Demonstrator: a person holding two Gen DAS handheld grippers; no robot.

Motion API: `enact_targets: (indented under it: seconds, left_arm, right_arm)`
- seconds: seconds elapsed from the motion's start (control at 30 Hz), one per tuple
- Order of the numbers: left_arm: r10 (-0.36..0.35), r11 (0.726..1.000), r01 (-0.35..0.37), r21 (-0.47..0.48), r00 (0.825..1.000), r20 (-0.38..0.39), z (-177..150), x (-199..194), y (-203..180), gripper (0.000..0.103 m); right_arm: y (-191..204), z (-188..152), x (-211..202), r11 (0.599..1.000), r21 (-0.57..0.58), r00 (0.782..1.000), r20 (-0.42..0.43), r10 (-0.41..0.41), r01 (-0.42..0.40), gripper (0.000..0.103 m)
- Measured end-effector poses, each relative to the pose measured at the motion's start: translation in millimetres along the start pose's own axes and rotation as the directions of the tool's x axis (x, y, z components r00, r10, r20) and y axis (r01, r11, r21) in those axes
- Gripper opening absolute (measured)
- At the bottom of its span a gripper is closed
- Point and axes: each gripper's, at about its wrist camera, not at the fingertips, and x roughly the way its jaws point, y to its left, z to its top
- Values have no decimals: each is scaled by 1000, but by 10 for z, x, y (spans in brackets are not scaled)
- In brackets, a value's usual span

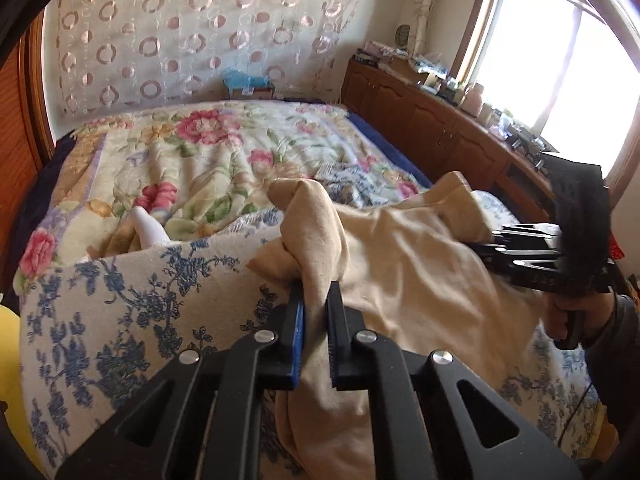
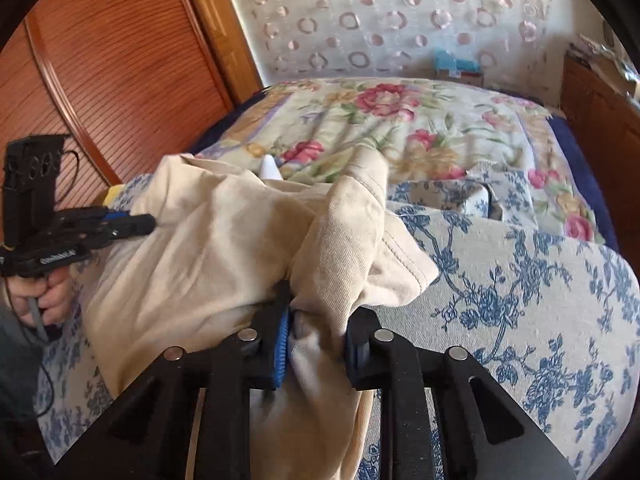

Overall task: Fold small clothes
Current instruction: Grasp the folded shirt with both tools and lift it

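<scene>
Two grippers are in my hands, and both bite into the same cream garment (image 1: 400,248), which lies bunched on the blue-flowered cloth (image 1: 132,300) at the near end of the bed (image 1: 208,148).

My left gripper (image 1: 316,300) points forward and downward. Its fingers (image 1: 296,312) are nearly together, clamped on a thick fold of the garment; the cloth rises in a knot just beyond the tips and hangs down between the black arms toward me.

My right gripper (image 2: 316,312) tilts down much the same way. Its fingers (image 2: 282,332) are pinched on another bunch of the garment, a hemmed edge standing up past the tips and spilling to the right.

From the left camera, my right hand (image 1: 568,316) shows at the right edge, wrapped around the handle, with the gripper reaching leftward into the garment's far side. From the right camera, my left hand (image 2: 48,296) grips its handle at the left edge, with the tips at the cloth's left border.

Farther off, a flowered blanket (image 2: 400,120) covers the bed, with a small white thing (image 2: 269,168) lying on it.
</scene>
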Motion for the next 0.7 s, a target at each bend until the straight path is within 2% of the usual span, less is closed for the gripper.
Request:
enact_targets:
  seconds: [0.07, 0.2, 0.33, 0.4, 0.43, 0.47, 0.6, 0.7]
  left_arm:
    - [28, 1000, -28, 13, 999, 31, -20, -172, -61, 6]
    - [68, 998, -66, -21, 992, 102, -111, -557, -23, 6]
    - [154, 985, -140, -97, 974, 165, -340, -904, 223, 6]
    - [194, 973, -165, -161, 964, 184, -495, -1076, 432, 5]
    - [183, 976, -154, -155, 964, 191, -568, -1138, 516, 5]
    - [201, 969, -166, -183, 959, 198, -650, -1204, 609, 5]
    - [272, 929, -204, -310, 943, 192, -1011, -1379, 956, 5]
    - [330, 905, -248, -347, 922, 201, -1245, -1451, 1050, 5]
  right_arm:
    - [64, 48, -70, 1000, -15, 1000, 28, 6, -6, 14]
    - [342, 225, -253, 995, -95, 995, 98, 32, -22, 13]
    - [721, 512, -243, 978, -202, 989, 126, 76, -50, 13]
    - [951, 679, -146, 962, -268, 987, 127, 94, -57, 12]
    - [1046, 748, -77, 954, -295, 987, 125, 99, -58, 12]
    - [1154, 821, 4, 946, -318, 987, 119, 105, -62, 12]
    - [1655, 1171, 434, 902, -417, 984, 82, 158, -110, 12]
    - [2110, 1342, 709, 859, -496, 981, 62, 182, -128, 12]
